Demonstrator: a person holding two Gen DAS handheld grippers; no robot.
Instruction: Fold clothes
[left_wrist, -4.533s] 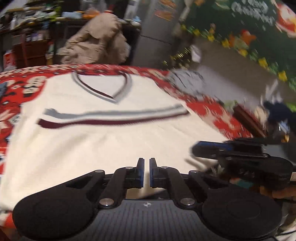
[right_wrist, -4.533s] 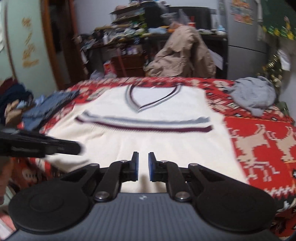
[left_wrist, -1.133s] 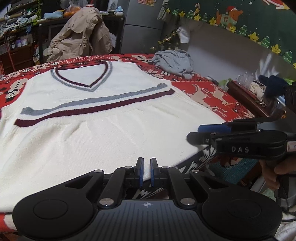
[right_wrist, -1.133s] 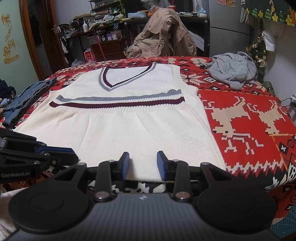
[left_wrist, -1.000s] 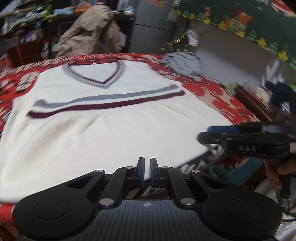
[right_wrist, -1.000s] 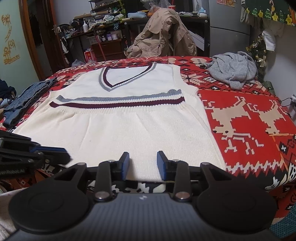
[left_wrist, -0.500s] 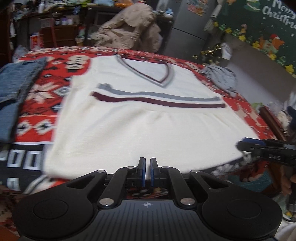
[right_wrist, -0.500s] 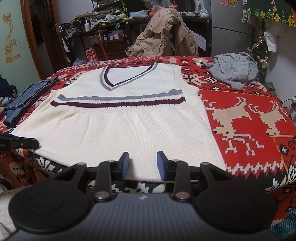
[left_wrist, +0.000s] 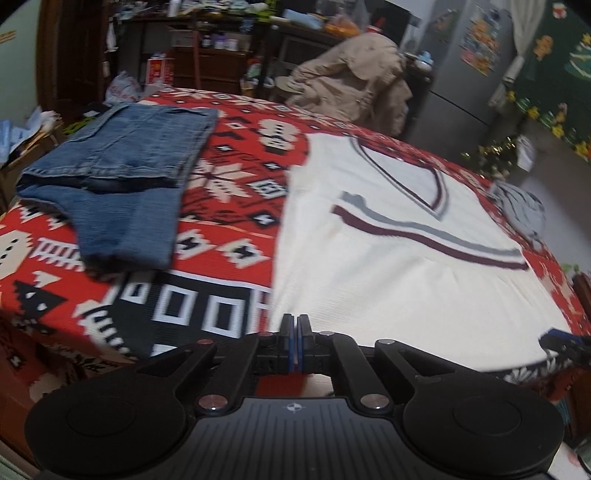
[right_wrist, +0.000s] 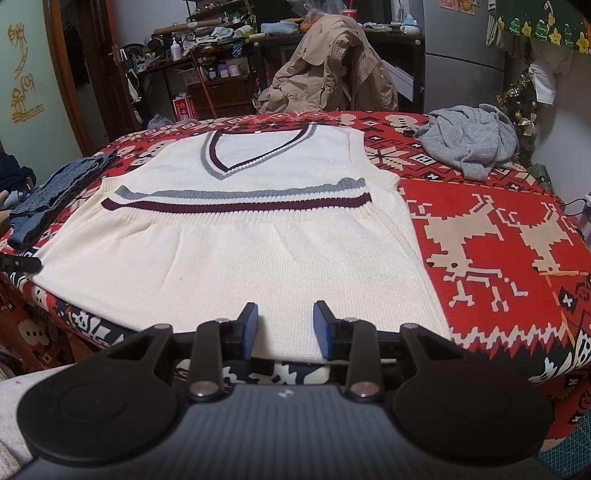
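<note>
The cream knit vest (right_wrist: 236, 258) lies flat on our table (right_wrist: 498, 229); soft, floppy knit, best pinched at hem corners. Left gripper (left_wrist: 294, 341) jaws pressed together, right gripper (right_wrist: 284, 328) spread.

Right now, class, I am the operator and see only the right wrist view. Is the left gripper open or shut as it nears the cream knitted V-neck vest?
Observer: The left gripper is shut, with its blue pads pressed together and nothing between them.
Operator: Where is it relative to the vest?
Observer: It points at the near left hem corner of the cream knitted V-neck vest and has no hold on the fabric.
Operator: Does the blue denim garment touch the vest?
Observer: No. The blue denim garment lies flat and apart from it, with a broad strip of red patterned blanket between them.
</note>
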